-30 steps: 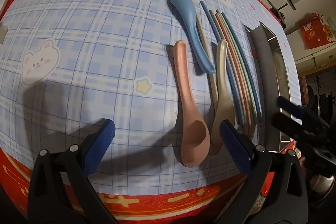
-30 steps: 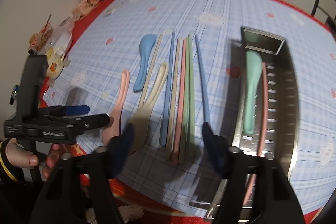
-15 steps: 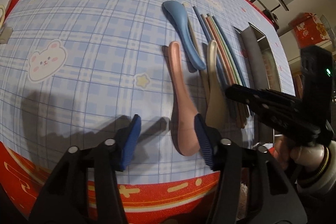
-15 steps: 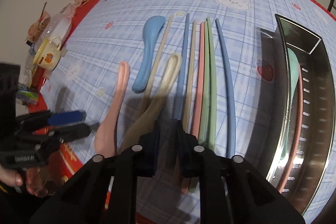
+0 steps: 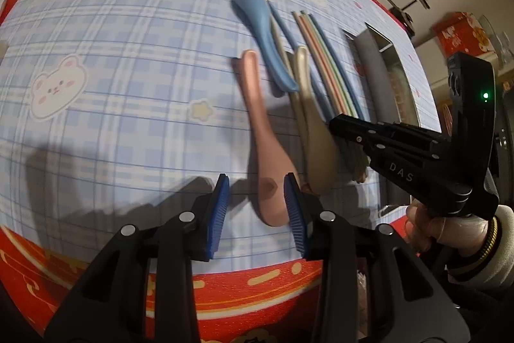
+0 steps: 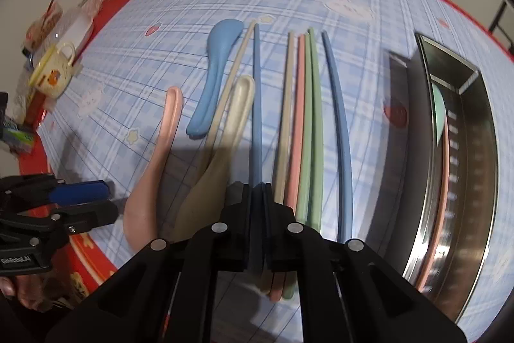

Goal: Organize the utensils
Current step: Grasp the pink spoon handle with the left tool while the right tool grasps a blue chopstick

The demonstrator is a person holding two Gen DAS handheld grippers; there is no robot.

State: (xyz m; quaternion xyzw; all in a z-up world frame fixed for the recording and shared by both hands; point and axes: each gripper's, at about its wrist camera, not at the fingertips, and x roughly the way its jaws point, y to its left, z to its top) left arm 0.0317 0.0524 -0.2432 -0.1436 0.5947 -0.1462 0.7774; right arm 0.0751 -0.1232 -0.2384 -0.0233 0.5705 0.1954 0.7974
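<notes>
A: Left wrist view: how many utensils lie on the blue checked tablecloth (image 5: 128, 105)?

B: Three spoons: a matte pink plastic spoon (image 5: 261, 143), a blue spoon (image 5: 266, 44) and a beige spoon (image 5: 313, 137), beside a row of coloured chopsticks too bunched to count. The left gripper (image 5: 256, 208) straddles the pink spoon's bowl near the table's red edge, its jaws closing, the blue pads not yet pressing. The right gripper (image 5: 345, 124) reaches in from the right, in a gloved hand (image 5: 430, 227).

A: And the right wrist view?

B: The same three spoons, plus six chopsticks that separate clearly: two beige, two blue, one pink, one green. The right gripper (image 6: 257, 195) is clamped on the near end of the long blue chopstick (image 6: 257, 105) lying between the beige spoon and the rest of the row.

A: Anything only this view shows?

B: The inside of the perforated steel tray (image 6: 482, 150) at right, holding a mint-green spoon (image 6: 438, 114) and a pink chopstick (image 6: 445, 176); also a yellow mug (image 6: 53, 69) among clutter at left.
</notes>
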